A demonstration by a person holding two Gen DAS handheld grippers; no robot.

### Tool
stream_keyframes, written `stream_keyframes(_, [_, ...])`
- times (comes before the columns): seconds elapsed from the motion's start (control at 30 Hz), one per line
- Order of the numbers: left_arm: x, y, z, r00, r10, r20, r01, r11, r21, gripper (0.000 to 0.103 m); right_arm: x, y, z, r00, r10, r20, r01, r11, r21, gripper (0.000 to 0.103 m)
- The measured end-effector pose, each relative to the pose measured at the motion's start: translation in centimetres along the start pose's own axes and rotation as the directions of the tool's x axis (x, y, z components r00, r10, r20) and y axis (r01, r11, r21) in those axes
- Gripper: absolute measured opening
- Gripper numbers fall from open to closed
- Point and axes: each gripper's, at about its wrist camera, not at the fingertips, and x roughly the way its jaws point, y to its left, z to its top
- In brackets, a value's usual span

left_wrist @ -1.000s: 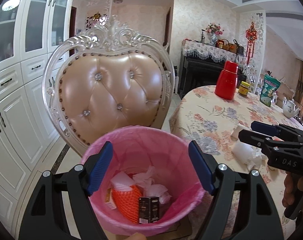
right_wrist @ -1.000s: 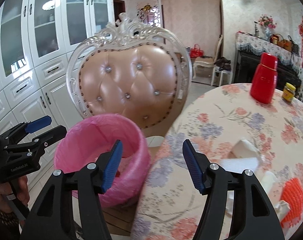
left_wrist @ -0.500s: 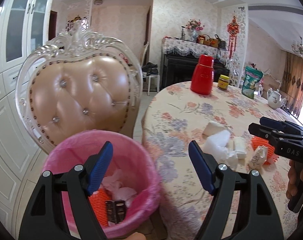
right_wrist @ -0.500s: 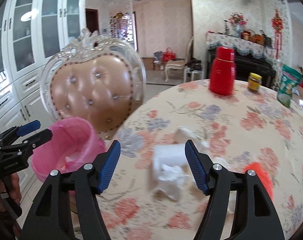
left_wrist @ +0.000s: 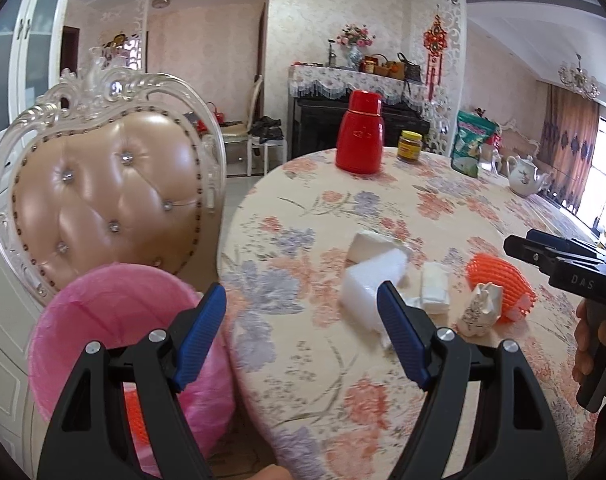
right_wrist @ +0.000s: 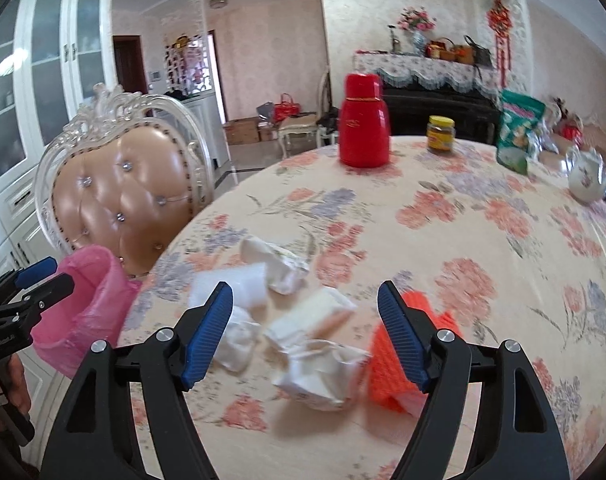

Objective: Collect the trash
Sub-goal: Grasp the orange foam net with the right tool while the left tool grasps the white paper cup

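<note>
The pink-lined trash bin [left_wrist: 115, 320] stands by the table edge, with an orange net and other rubbish inside. On the floral table [right_wrist: 443, 240] lie a white foam block [right_wrist: 239, 284], crumpled paper [right_wrist: 279, 264], a crumpled wrapper [right_wrist: 323, 372] and an orange foam net [right_wrist: 395, 368]. My right gripper [right_wrist: 305, 286] hovers over this pile. Its jaws are opening and grip nothing. My left gripper [left_wrist: 301, 288] is open and empty, straddling the table edge between the bin and the foam block [left_wrist: 375, 280]. The right gripper's tips [left_wrist: 519, 242] show at the far right of the left wrist view.
A tufted chair [left_wrist: 107, 192] with a white carved frame stands behind the bin. Farther back on the table are a red thermos [left_wrist: 361, 138], a jar [left_wrist: 410, 145], a green bag [left_wrist: 473, 144] and a teapot [left_wrist: 525, 174]. White cabinets [right_wrist: 31, 100] line the left wall.
Both grippers have swung right, from over the bin toward the table. The bin has slid to the left of both views, the trash pile sits under the right gripper, and the right jaws have widened.
</note>
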Motion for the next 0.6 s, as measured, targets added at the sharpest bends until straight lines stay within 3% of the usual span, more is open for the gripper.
stream_keyframes(0.27, [1.9,-3.6,0.2,0.999,-0.039,-0.022,0.040,0.999,0.030,0.075,0.6,-4.1,-1.1,0.999,-0.047,-0.026,0.049,0.996,0.073,0.073])
stream_keyframes(0.6, [4.2,-8.0,0.3,0.993,-0.108,-0.051,0.111,0.992,0.067,0.075,2.7,-6.7,-3.2,0.989,-0.072,-0.126,0.086,0.990,0.113,0.074])
